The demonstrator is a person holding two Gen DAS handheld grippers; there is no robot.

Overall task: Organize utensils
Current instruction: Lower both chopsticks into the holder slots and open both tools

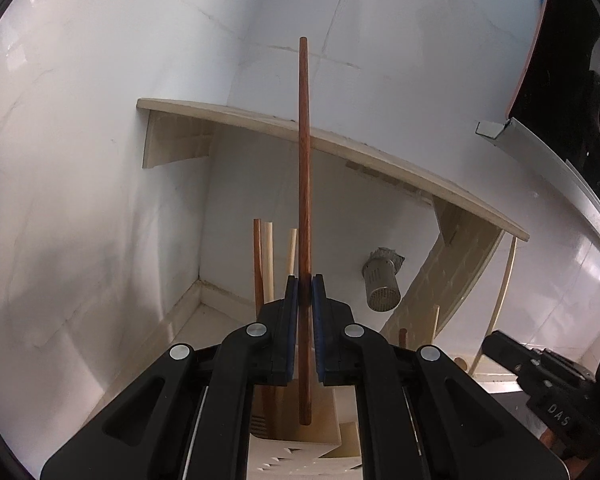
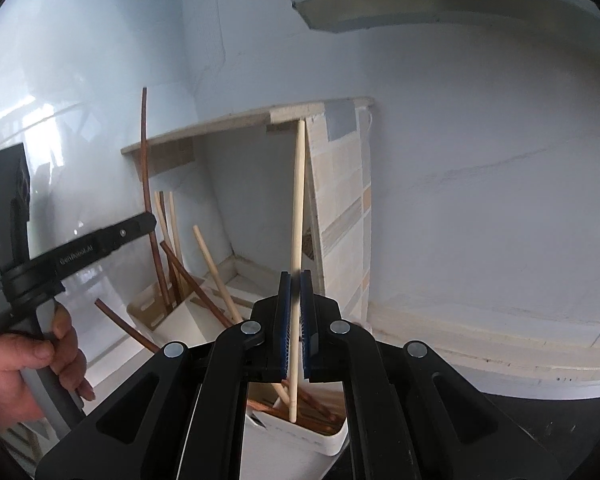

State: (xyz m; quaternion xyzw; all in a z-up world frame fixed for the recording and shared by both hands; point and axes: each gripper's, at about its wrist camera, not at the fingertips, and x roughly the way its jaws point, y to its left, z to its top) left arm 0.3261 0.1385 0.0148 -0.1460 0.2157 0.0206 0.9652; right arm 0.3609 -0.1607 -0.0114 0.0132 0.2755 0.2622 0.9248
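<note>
My left gripper (image 1: 305, 280) is shut on a dark brown chopstick (image 1: 304, 152), held upright. Its lower end hangs over a beige holder (image 1: 320, 416), where three more chopsticks (image 1: 268, 256) stand. My right gripper (image 2: 295, 276) is shut on a pale wooden chopstick (image 2: 298, 200), also upright. That stick's lower end reaches the mouth of a white holder (image 2: 332, 438) with several brown sticks inside. In the right wrist view the left gripper (image 2: 150, 222) shows at the left with its dark chopstick (image 2: 144, 140). The right gripper (image 1: 490, 342) shows at the lower right of the left wrist view.
A wooden shelf (image 1: 340, 142) spans the white tiled corner above the holders. A metal perforated cylinder (image 1: 382, 286) sticks out of the wall beneath it. A hand (image 2: 40, 360) grips the left tool's handle. Several loose chopsticks (image 2: 216, 272) lean in a beige box (image 2: 150, 314).
</note>
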